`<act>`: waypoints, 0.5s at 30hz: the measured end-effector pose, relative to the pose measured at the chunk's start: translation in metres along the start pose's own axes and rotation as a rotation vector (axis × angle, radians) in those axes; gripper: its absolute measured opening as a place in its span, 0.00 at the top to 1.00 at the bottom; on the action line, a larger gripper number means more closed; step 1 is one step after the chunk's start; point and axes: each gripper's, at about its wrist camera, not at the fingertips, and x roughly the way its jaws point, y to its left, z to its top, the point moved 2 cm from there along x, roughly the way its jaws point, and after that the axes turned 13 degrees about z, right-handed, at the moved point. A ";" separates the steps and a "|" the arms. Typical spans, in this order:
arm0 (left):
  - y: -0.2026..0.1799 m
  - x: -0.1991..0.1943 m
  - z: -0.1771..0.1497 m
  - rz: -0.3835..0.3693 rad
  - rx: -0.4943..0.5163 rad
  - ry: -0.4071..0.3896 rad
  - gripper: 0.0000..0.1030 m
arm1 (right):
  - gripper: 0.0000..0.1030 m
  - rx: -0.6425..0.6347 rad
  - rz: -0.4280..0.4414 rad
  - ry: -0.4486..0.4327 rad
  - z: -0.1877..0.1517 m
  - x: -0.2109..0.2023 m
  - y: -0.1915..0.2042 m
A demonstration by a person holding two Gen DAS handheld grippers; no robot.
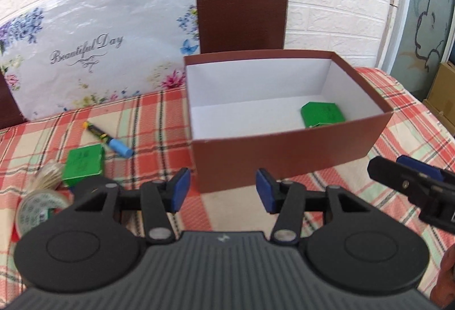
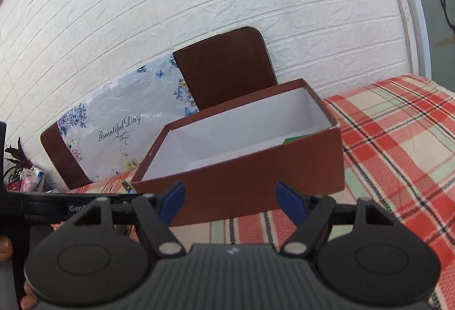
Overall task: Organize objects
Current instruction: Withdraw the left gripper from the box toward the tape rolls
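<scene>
Ahead of left tool [image 1: 223,192]: box [image 1: 273,159].

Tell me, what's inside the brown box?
One green packet lies on the white floor of the brown box, near its right end. The front wall hides the strip of floor just behind it.

From the left wrist view, the open-topped box [image 1: 284,162] blocks 12 o'clock at table level, its top unobstructed; bare tablecloth [image 1: 159,145] offers passage toward 11 o'clock.
</scene>
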 end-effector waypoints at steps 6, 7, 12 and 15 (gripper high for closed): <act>0.028 -0.002 -0.016 0.038 -0.042 0.006 0.48 | 0.35 -0.052 0.028 0.040 -0.007 0.011 0.028; 0.032 -0.002 -0.018 0.043 -0.049 0.007 0.48 | 0.36 -0.064 0.035 0.047 -0.009 0.014 0.034; 0.049 -0.002 -0.026 0.064 -0.076 0.005 0.48 | 0.37 -0.110 0.046 0.079 -0.017 0.028 0.056; 0.058 0.001 -0.031 0.066 -0.092 0.011 0.48 | 0.37 -0.121 0.044 0.093 -0.022 0.034 0.063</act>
